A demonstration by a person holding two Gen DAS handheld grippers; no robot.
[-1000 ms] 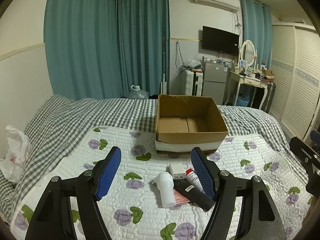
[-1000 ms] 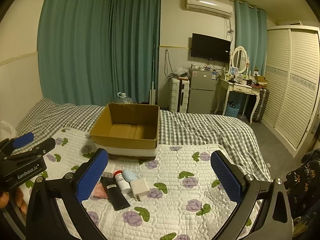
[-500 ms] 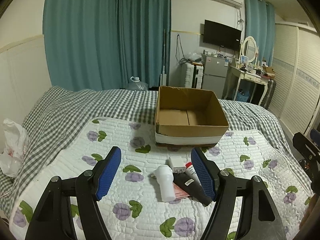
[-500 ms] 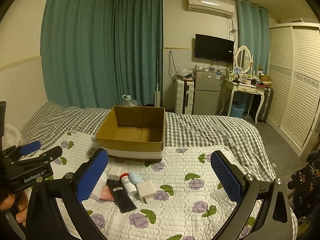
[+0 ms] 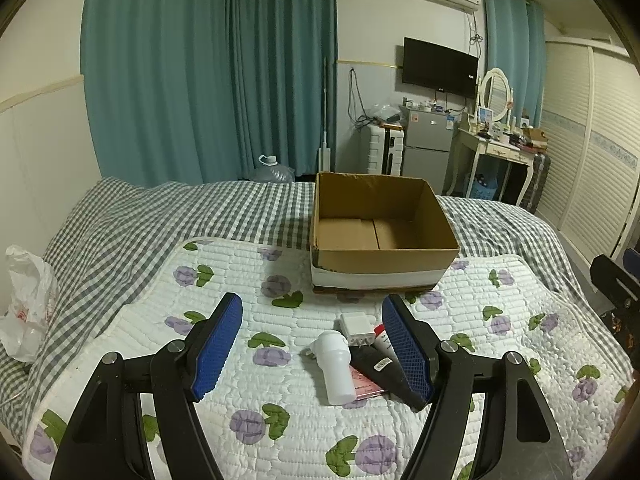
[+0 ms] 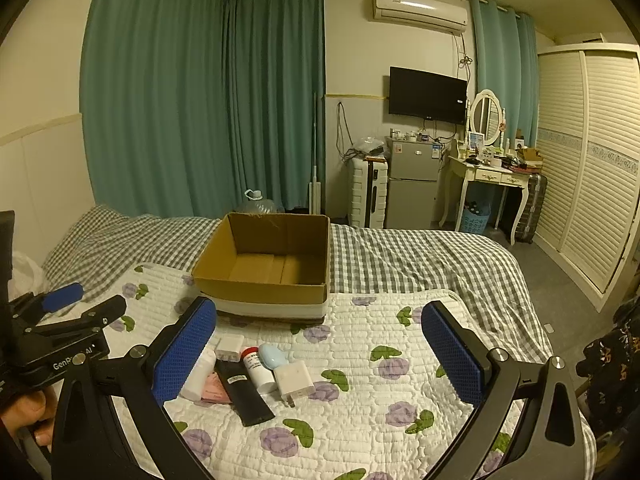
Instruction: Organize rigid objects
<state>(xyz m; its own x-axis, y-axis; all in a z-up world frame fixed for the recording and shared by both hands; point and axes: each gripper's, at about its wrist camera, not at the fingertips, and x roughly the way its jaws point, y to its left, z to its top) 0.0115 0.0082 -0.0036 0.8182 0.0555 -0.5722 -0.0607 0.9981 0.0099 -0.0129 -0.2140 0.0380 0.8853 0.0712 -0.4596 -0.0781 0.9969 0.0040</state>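
Note:
An empty cardboard box (image 5: pixel 384 256) (image 6: pixel 260 294) stands on the quilt. In front of it lies a small cluster: a white bottle (image 5: pixel 336 368) (image 6: pixel 198 376), a white charger plug (image 5: pixel 357 326) (image 6: pixel 229 348), a black tube (image 5: pixel 378 366) (image 6: pixel 242 390), a red-capped bottle (image 6: pixel 256 368), a pale blue oval (image 6: pixel 273 356), a second white plug (image 6: pixel 294 378) and a pink piece (image 5: pixel 366 386). My left gripper (image 5: pixel 312 320) hovers open above the cluster, which sits by its right finger. My right gripper (image 6: pixel 318 320) is open, the cluster near its left finger.
The floral quilt (image 5: pixel 224 264) lies over a checked bedspread (image 6: pixel 400 256). A white plastic bag (image 5: pixel 24 304) sits at the bed's left edge. A fridge (image 6: pixel 412 184), dressing table (image 6: pixel 492 176) and wardrobe (image 6: pixel 592 168) stand beyond the bed. A hand (image 6: pixel 24 408) holds the left gripper (image 6: pixel 64 320).
Both views shifted only slightly; in the right wrist view the box and items slid a little to the right. Both grippers stayed open and nothing on the quilt moved.

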